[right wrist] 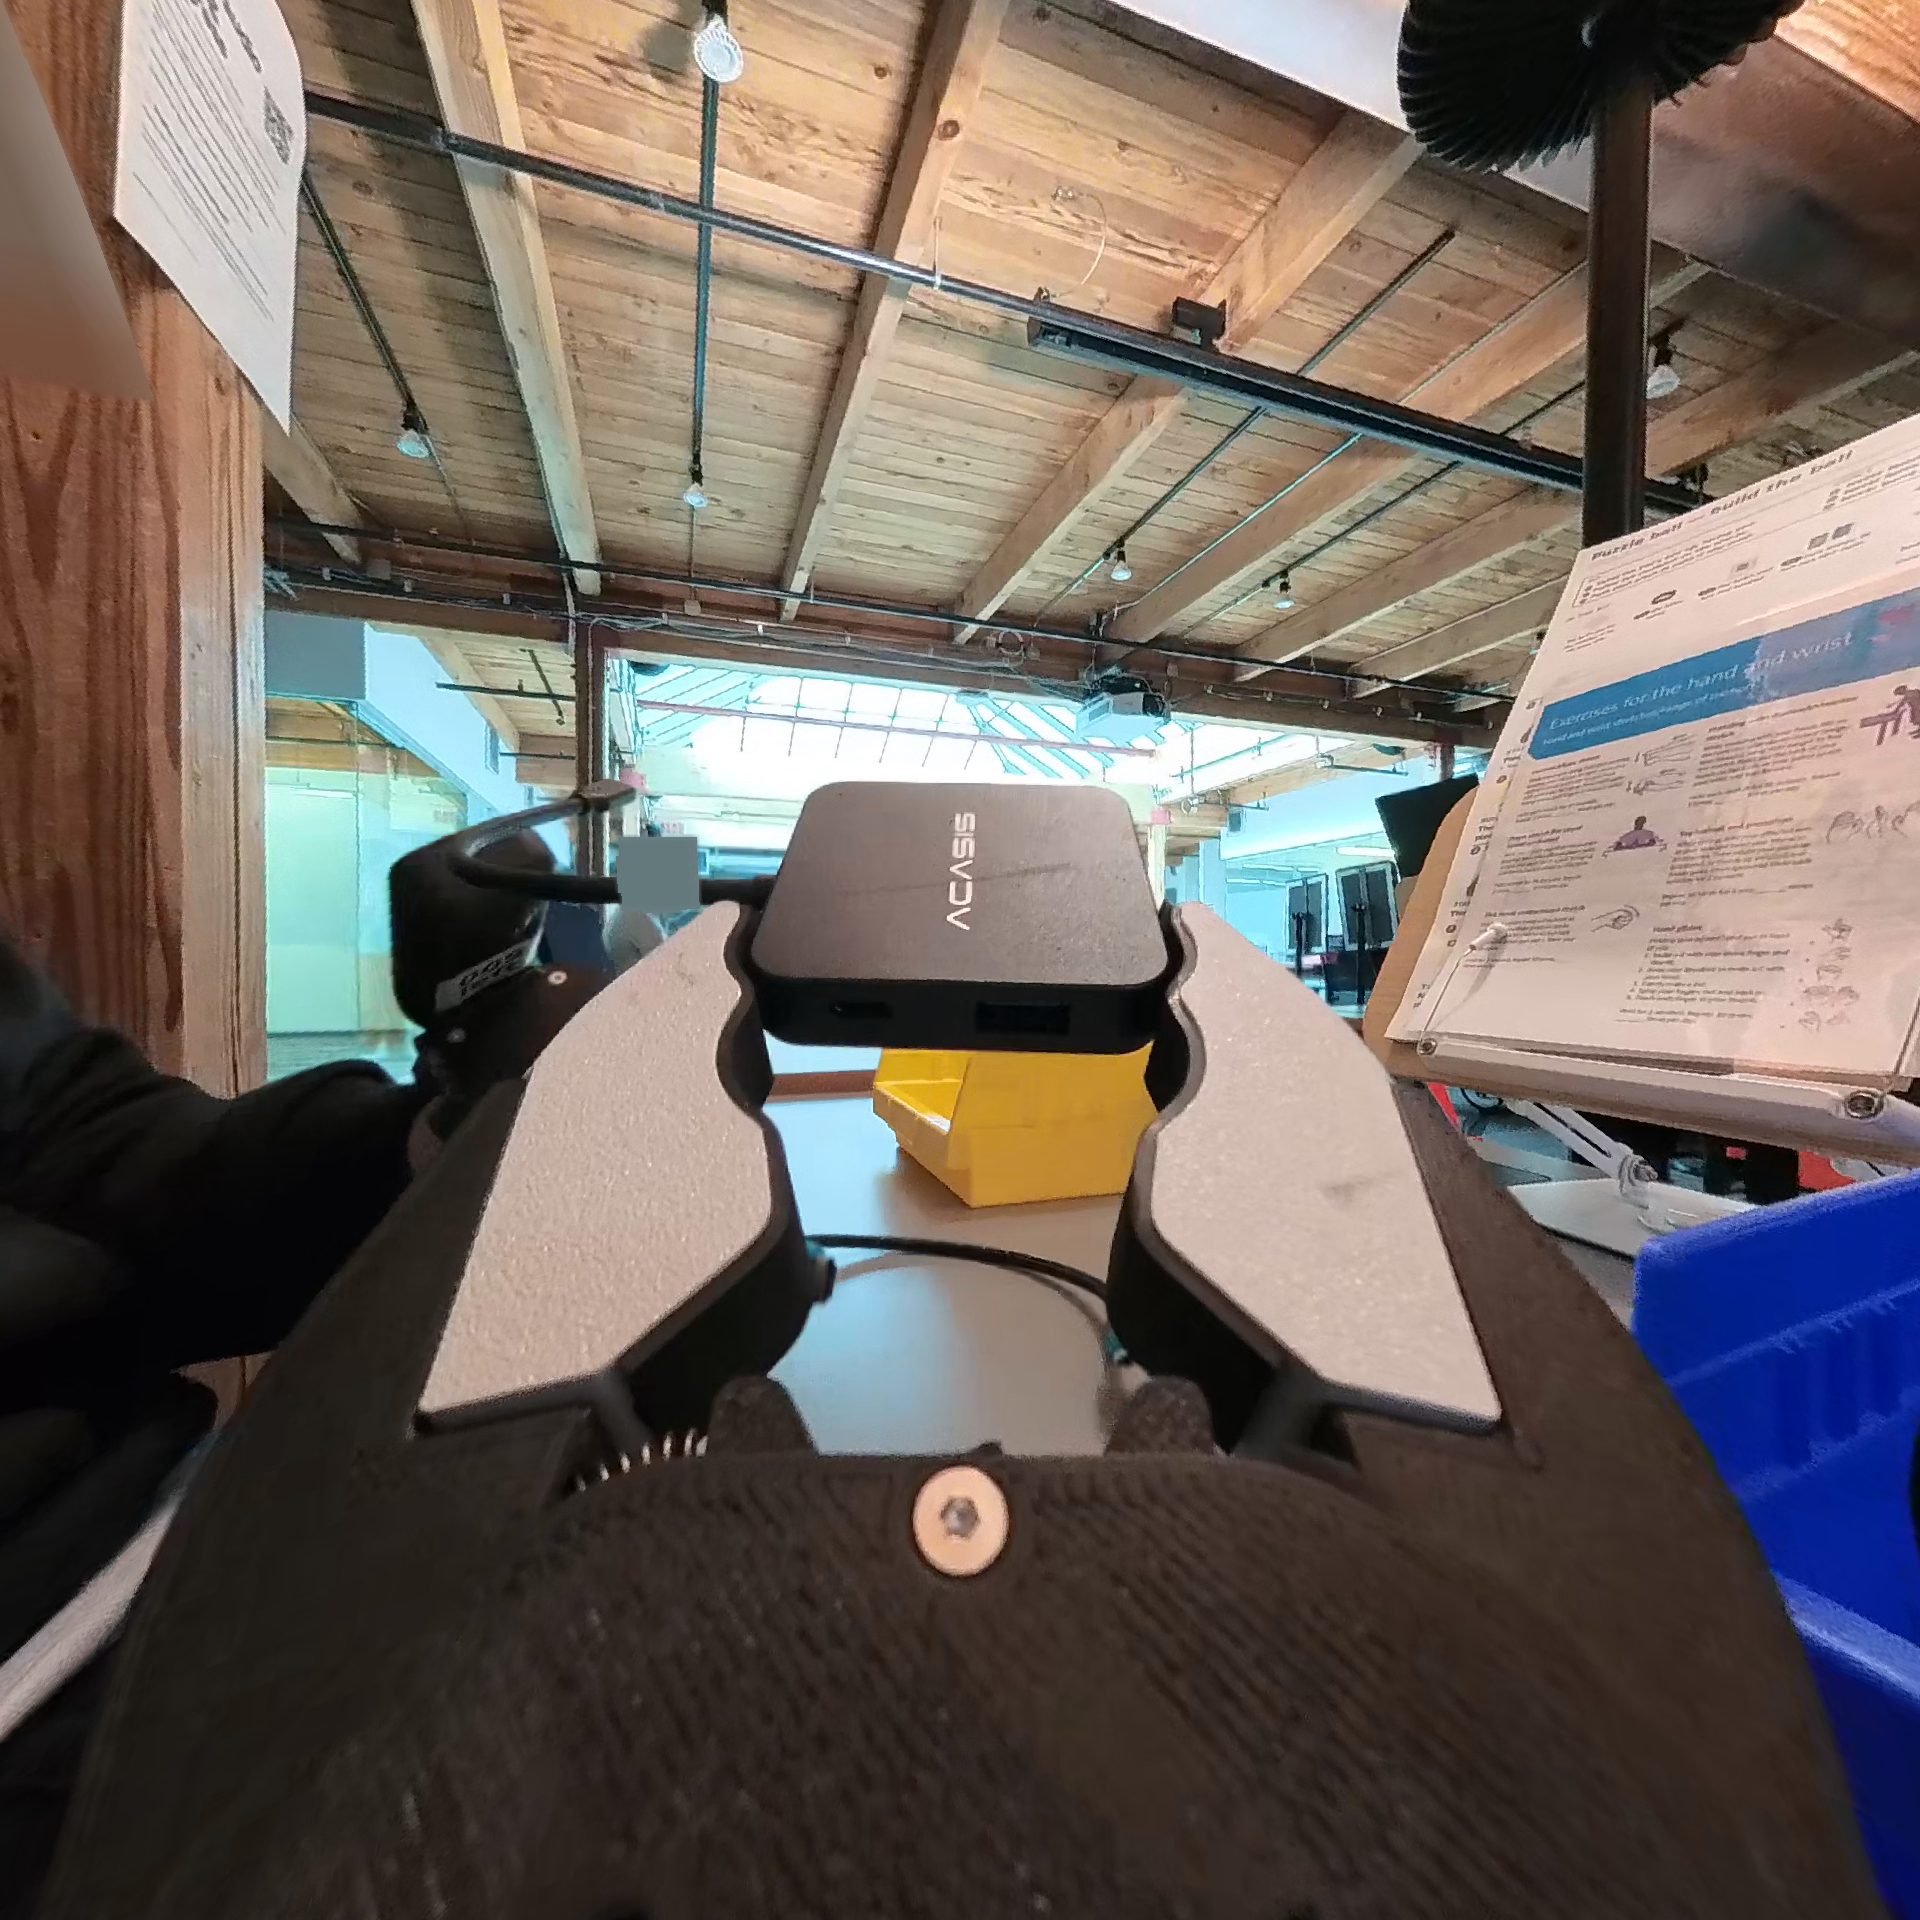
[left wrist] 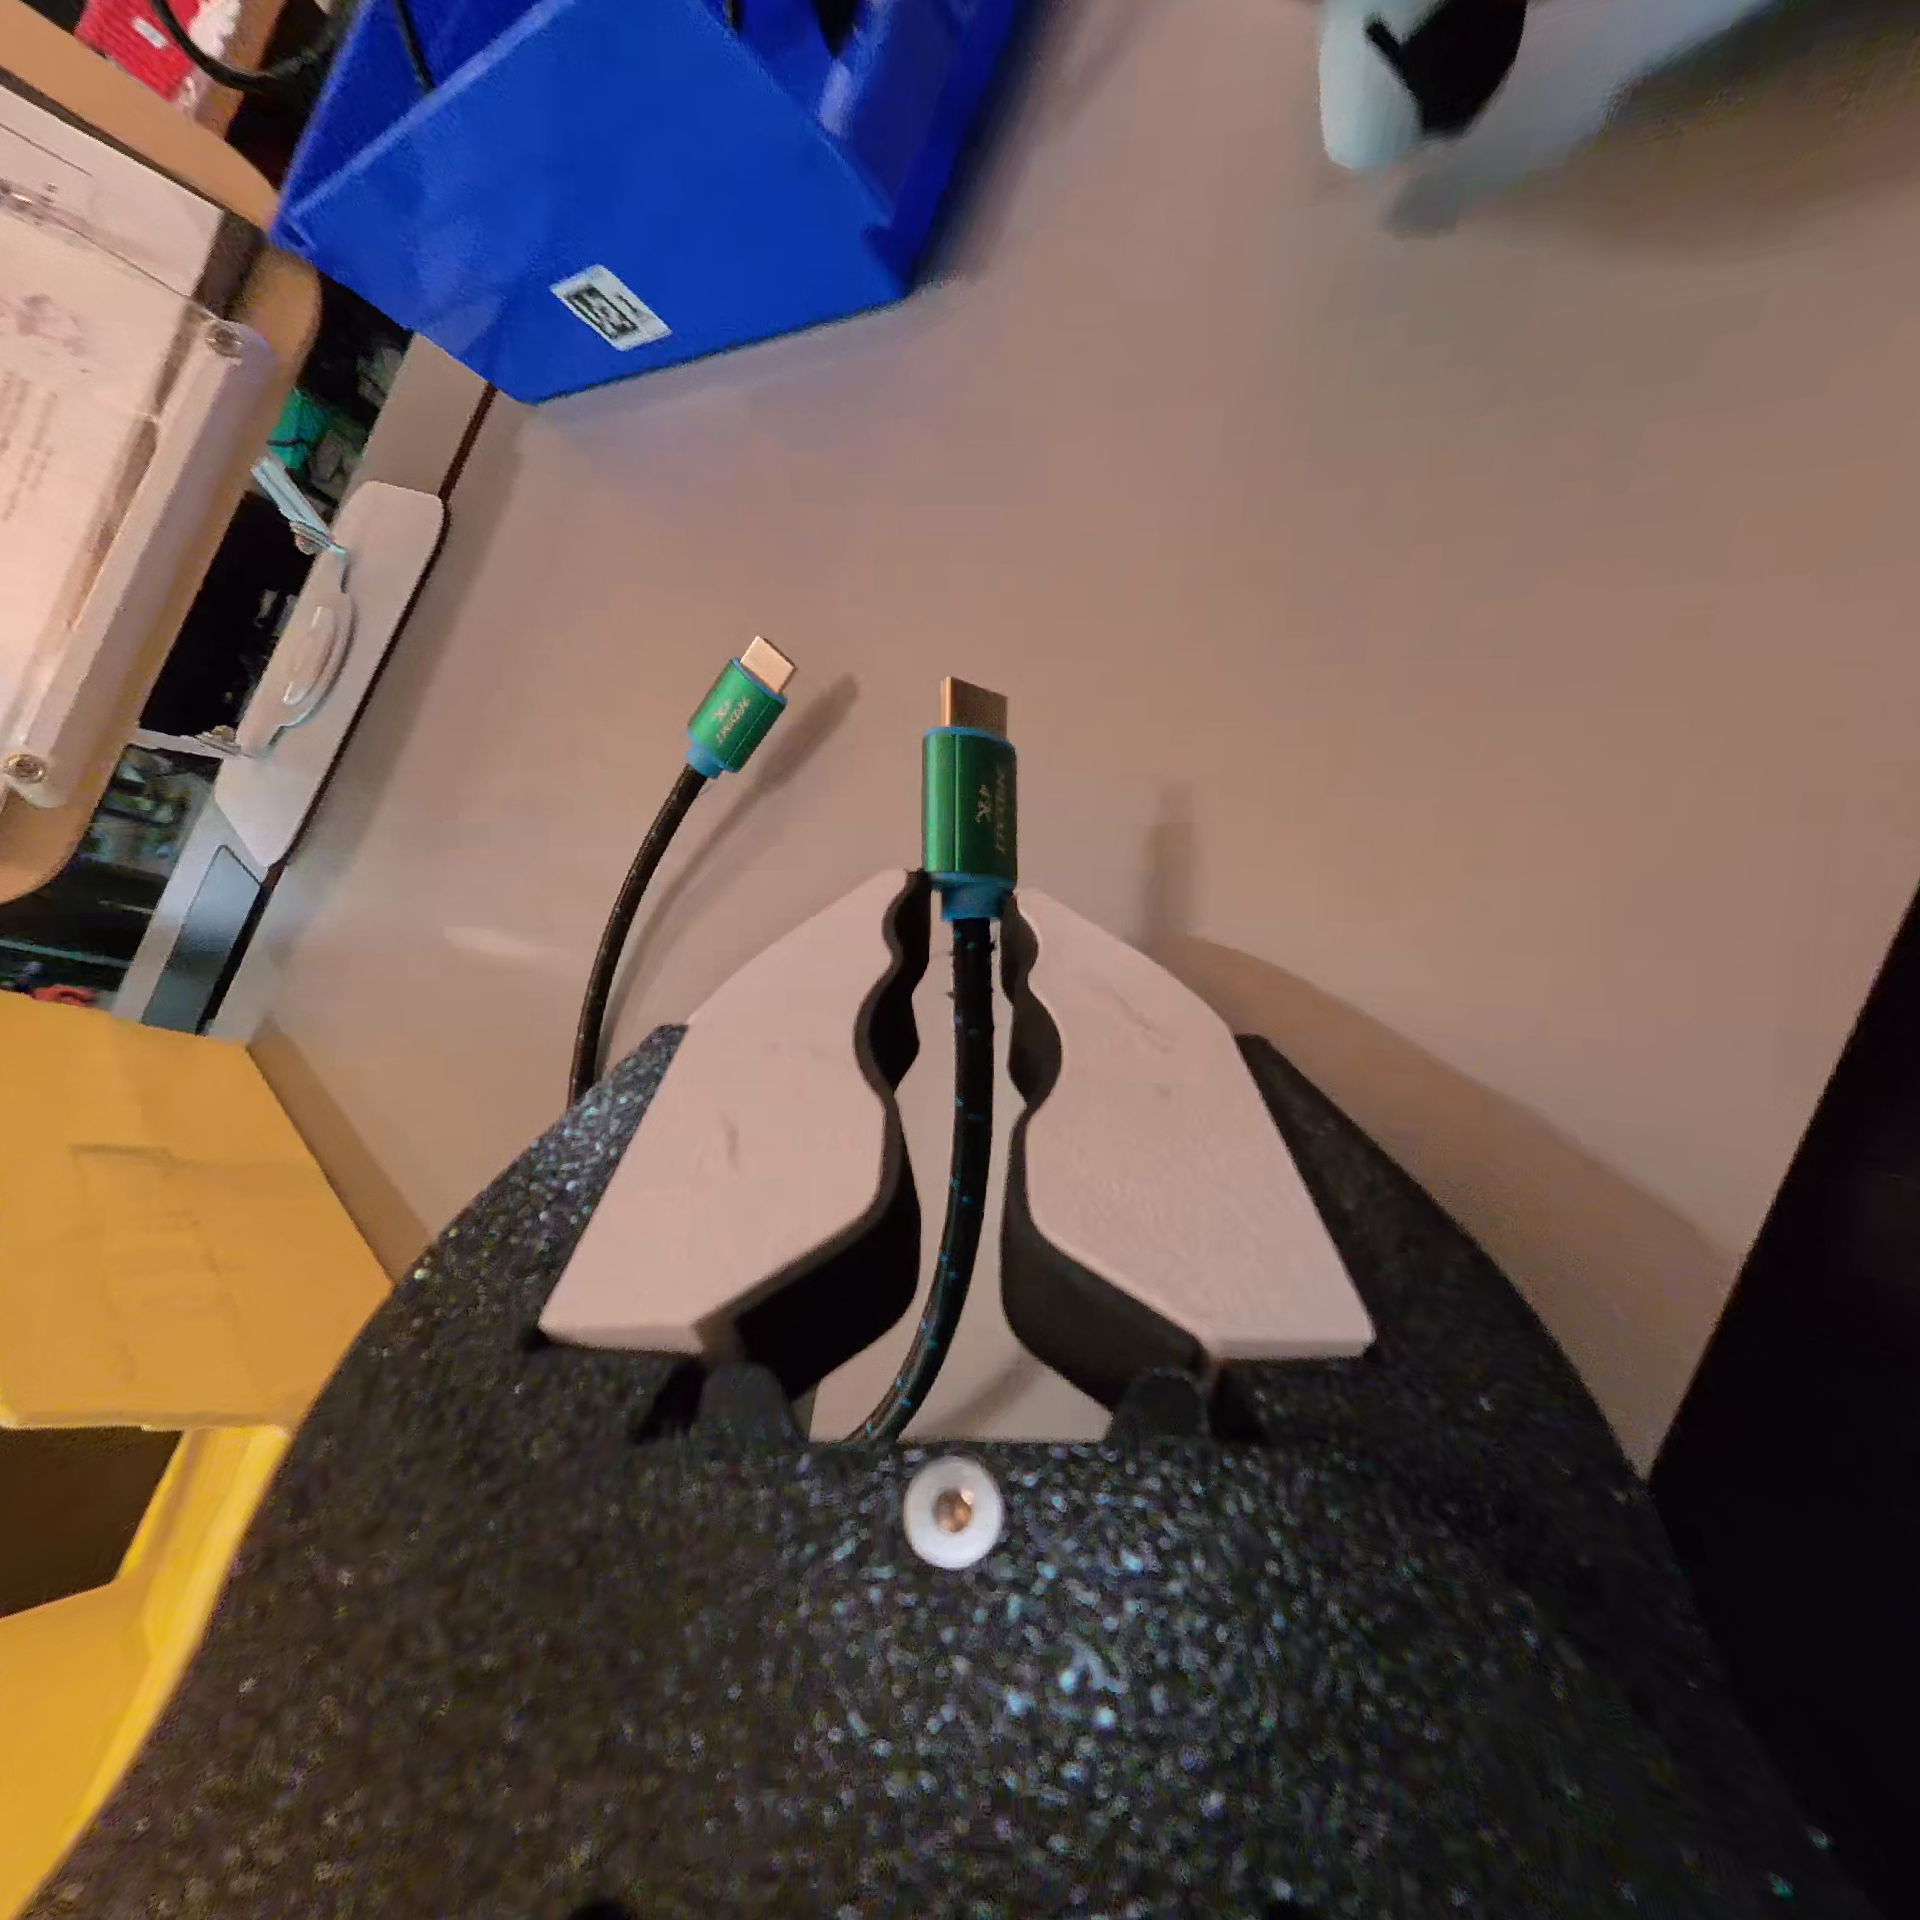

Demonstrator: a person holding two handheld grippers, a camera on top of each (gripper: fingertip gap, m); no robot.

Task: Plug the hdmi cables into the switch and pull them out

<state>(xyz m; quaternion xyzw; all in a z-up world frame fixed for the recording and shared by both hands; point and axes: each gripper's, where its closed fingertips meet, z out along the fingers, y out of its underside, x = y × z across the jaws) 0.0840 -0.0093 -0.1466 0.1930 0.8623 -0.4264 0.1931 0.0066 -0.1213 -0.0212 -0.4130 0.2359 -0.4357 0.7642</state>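
Note:
In the left wrist view my left gripper (left wrist: 966,904) is shut on a braided black HDMI cable just below its green plug (left wrist: 968,795), which sticks up past the fingertips with its metal end free. A second green HDMI plug (left wrist: 740,717) on its own black cable lies on the beige table (left wrist: 1351,623) to the left. In the right wrist view my right gripper (right wrist: 961,935) is shut on the sides of a flat black switch box (right wrist: 961,904), held up in the air with its two ports (right wrist: 1023,1016) facing me. A black lead (right wrist: 540,878) leaves the box to the left.
A blue bin stands at the back left (left wrist: 623,187) and at the right edge of the right wrist view (right wrist: 1787,1455). A yellow bin sits at the left (left wrist: 135,1299) and beyond the switch (right wrist: 997,1132). A clear sign stand (right wrist: 1704,831) is at the right. A black-sleeved arm (right wrist: 156,1195) is at the left.

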